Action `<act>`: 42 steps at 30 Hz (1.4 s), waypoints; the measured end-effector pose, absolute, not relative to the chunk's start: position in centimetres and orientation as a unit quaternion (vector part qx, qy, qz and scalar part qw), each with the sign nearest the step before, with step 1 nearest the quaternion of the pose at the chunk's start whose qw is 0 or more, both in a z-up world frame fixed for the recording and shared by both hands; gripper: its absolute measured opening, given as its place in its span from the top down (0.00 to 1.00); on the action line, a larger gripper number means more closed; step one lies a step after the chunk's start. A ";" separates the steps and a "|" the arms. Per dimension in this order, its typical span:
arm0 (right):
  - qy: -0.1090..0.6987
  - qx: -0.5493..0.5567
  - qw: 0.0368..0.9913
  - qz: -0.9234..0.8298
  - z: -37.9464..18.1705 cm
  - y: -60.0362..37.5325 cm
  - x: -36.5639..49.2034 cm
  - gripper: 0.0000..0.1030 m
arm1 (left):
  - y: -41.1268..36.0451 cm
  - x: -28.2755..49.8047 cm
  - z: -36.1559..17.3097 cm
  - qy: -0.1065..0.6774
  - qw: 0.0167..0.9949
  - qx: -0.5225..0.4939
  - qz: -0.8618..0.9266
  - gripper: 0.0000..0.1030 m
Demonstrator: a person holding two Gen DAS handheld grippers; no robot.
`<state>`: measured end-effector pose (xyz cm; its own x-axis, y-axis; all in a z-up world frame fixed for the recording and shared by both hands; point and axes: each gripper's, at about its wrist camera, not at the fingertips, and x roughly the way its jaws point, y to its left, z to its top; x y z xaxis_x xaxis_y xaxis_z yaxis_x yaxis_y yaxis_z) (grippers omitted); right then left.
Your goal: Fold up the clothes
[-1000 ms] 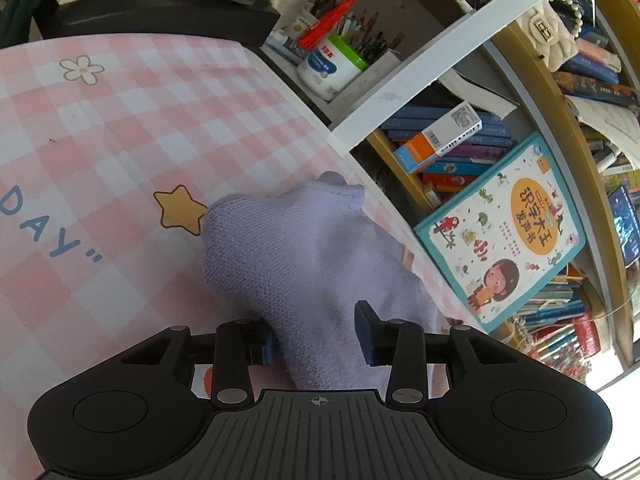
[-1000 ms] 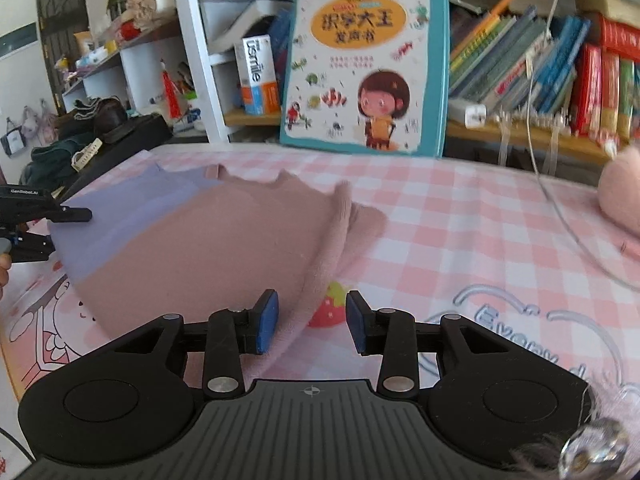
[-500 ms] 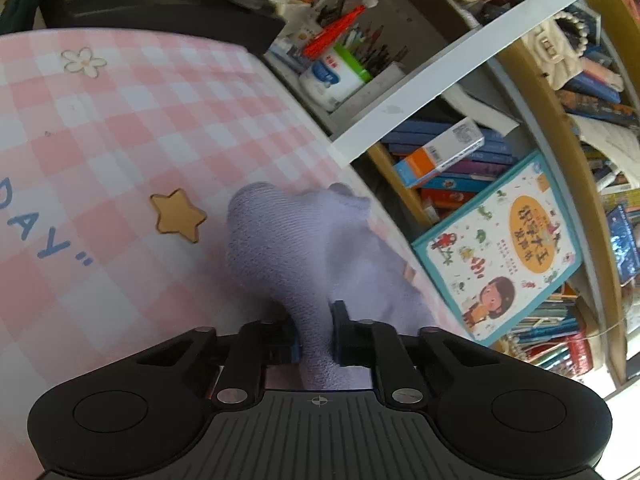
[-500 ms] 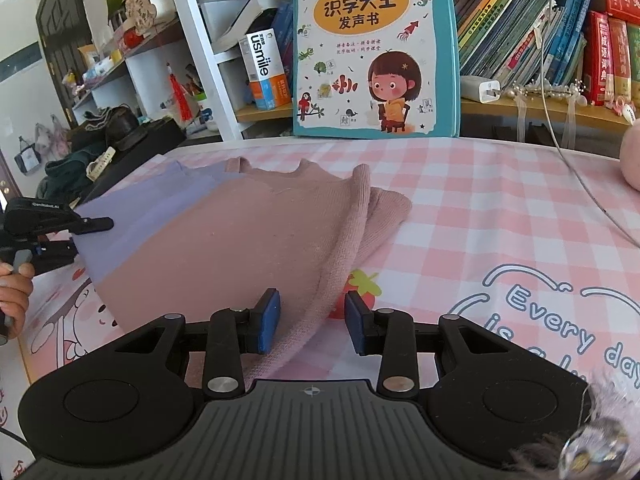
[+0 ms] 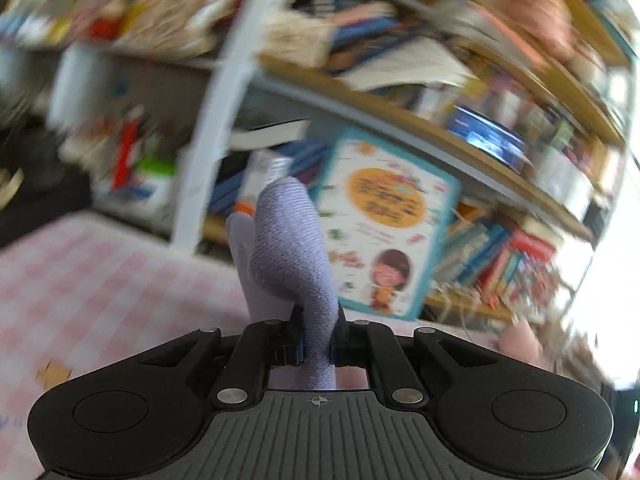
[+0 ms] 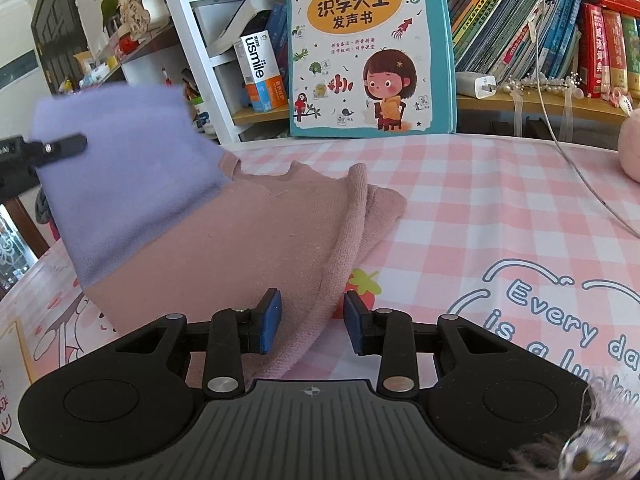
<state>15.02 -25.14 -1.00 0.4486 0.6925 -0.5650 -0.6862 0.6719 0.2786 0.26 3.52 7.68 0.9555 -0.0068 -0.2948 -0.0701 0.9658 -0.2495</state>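
Your left hand-held gripper [image 5: 318, 340] clenched on the sweater's lilac part [image 5: 292, 256], raised at lower centre, your right hand-held gripper [image 6: 312, 322] released, astride the pink hem [image 6: 296, 344] on the tabletop [image 6: 480, 216].

Table [image 6: 460, 184] under a pink-and-white checked cloth with cartoon prints (strawberry, lettering). On it: pink sweater [image 6: 248, 240], its purple part lifted at left; white cable [image 6: 588, 184] trailing at right; picture book [image 6: 370, 46] upright at the back edge.

Motion blur is smearing the bookshelf [image 5: 440, 92] in the left wrist view; the sweater [image 6: 224, 248] is hiding the surface [image 6: 480, 208] beneath.
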 end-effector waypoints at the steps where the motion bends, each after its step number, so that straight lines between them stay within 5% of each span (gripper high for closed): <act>1: 0.334 0.004 0.851 0.405 -1.0 -25.1 15.0 0.69 | 2.3 0.5 7.8 0.151 0.983 -0.106 0.009 0.90; 8: 0.334 0.004 0.851 0.404 -1.1 -25.1 15.0 0.69 | -5.6 2.3 5.4 0.208 0.975 0.033 -0.064 0.87; 13: 0.336 0.004 0.851 0.404 -1.0 -25.2 15.0 0.69 | -10.5 3.0 1.5 0.281 0.942 0.155 -0.097 0.57; 17: 0.336 0.004 0.851 0.404 -1.0 -25.2 15.0 0.69 | -12.0 2.1 0.7 0.267 0.939 0.193 -0.102 0.46; 27: 0.345 0.018 0.850 0.399 -1.0 -26.0 15.5 0.58 | -7.8 -0.9 4.8 0.174 0.969 0.062 -0.164 0.41; 30: 0.350 0.033 0.852 0.389 -0.8 -27.0 15.9 0.55 | -5.3 -2.2 6.4 0.127 0.977 0.025 -0.172 0.32; 42: 0.356 0.223 0.782 0.459 1.2 -30.0 16.1 0.39 | -0.9 0.3 4.1 0.164 0.982 0.014 -0.092 0.32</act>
